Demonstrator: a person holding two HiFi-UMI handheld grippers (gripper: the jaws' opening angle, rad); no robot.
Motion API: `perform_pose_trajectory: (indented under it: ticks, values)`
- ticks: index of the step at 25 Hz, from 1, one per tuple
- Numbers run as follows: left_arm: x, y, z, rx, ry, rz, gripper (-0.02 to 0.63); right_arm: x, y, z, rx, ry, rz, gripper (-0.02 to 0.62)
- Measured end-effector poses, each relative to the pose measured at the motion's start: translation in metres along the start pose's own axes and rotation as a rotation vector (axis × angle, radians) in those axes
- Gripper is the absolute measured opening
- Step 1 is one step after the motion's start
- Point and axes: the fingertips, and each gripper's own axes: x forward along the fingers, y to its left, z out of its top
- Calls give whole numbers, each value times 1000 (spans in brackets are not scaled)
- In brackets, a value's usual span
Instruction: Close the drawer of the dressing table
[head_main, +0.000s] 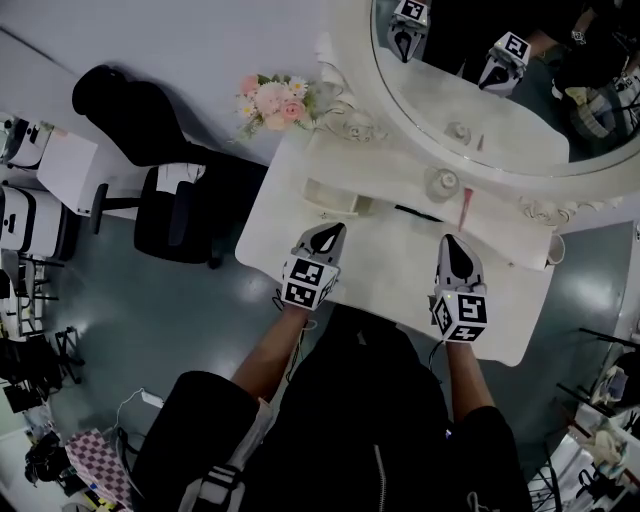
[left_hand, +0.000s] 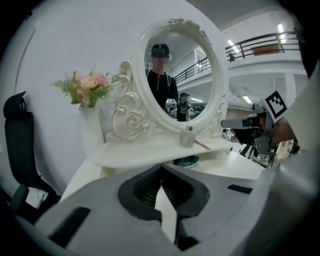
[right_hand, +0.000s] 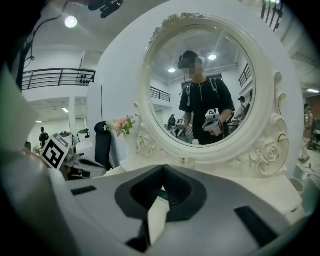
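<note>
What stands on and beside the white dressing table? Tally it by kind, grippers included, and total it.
Grey handheld two-jaw grippers: 2 (left gripper, right gripper)
Oval white-framed mirror: 1
Pink-and-white flower bouquet: 1
Small pale round jar: 1
Black office chair: 1
Total: 6

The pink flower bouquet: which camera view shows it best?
The left gripper view: the bouquet stands side-on, unobstructed, above its white vase. The head view shows the bouquet only from above; the right gripper view shows a small bouquet beside the mirror.
</note>
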Motion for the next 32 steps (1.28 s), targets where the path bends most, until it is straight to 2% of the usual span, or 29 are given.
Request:
perform_pose_trajectory:
  ticks: [7, 9, 12, 15, 25, 32]
  values:
    - [-1, 43, -51, -40, 96, 88, 19, 5, 8, 0, -9, 14, 7, 2]
    - [5, 54, -64, -89, 120, 107, 90, 5, 7, 0, -10, 17, 1, 2]
    - [13, 70, -80, -173, 153, 145, 139, 4, 1, 1, -11, 19, -14, 2]
    - [21, 81, -93, -213, 189, 175, 181, 4, -7, 3, -9, 17, -31, 2]
    - [49, 89, -112, -294, 263, 172, 173, 9, -22, 7, 1, 15, -64, 2]
    - [52, 84, -114, -323, 270, 150, 104, 9, -27, 8, 7, 11, -73, 2]
